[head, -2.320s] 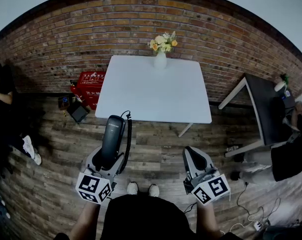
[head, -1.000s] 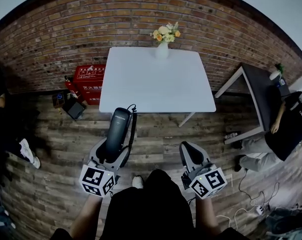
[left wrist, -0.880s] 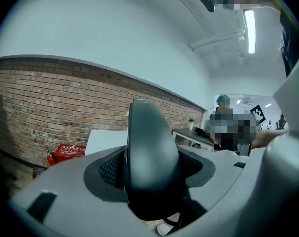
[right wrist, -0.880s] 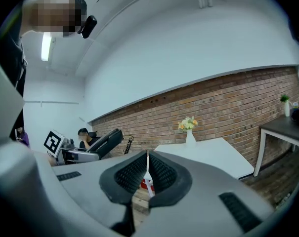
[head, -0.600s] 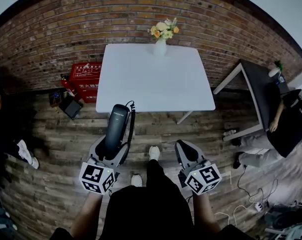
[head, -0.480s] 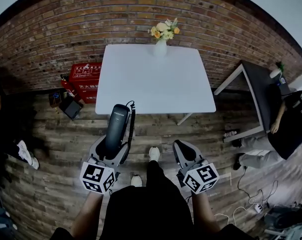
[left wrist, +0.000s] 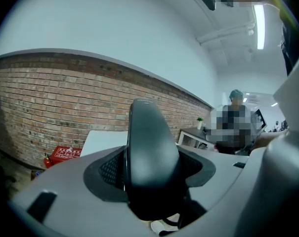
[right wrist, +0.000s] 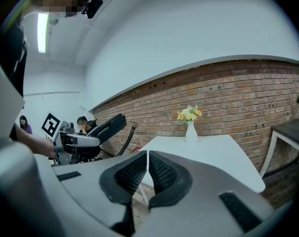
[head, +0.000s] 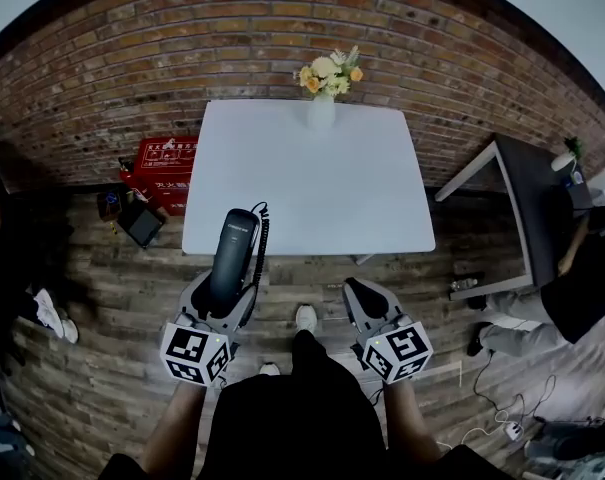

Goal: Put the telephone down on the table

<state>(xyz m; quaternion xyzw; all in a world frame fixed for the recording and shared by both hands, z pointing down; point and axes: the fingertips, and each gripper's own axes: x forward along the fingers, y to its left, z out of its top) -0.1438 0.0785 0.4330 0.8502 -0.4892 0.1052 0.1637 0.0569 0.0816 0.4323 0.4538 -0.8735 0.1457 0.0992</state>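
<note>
A black telephone handset [head: 232, 253] with a coiled cord [head: 259, 238] is held in my left gripper [head: 227, 286], whose jaws are shut on its lower part. The handset points up and forward, and its tip overlaps the near edge of the white table [head: 312, 178]. In the left gripper view the handset [left wrist: 149, 157] fills the gap between the dark pads [left wrist: 112, 169], with the table [left wrist: 102, 139] behind it. My right gripper [head: 357, 286] hangs shut and empty before the table's near edge. The right gripper view shows its pads [right wrist: 134, 174] pressed together, and the handset [right wrist: 109, 125] at the left.
A white vase of flowers [head: 322, 108] stands at the table's far edge by the brick wall. A red crate [head: 167, 163] and a dark bag [head: 140, 223] lie left of the table. A dark desk [head: 537, 198] and a person [head: 592, 278] are at right. Cables [head: 492, 433] lie on the wooden floor.
Both grippers have moved forward to the table's near edge. The handset stays gripped in the left one, and its tip now overlaps the tabletop. The right gripper stays shut.
</note>
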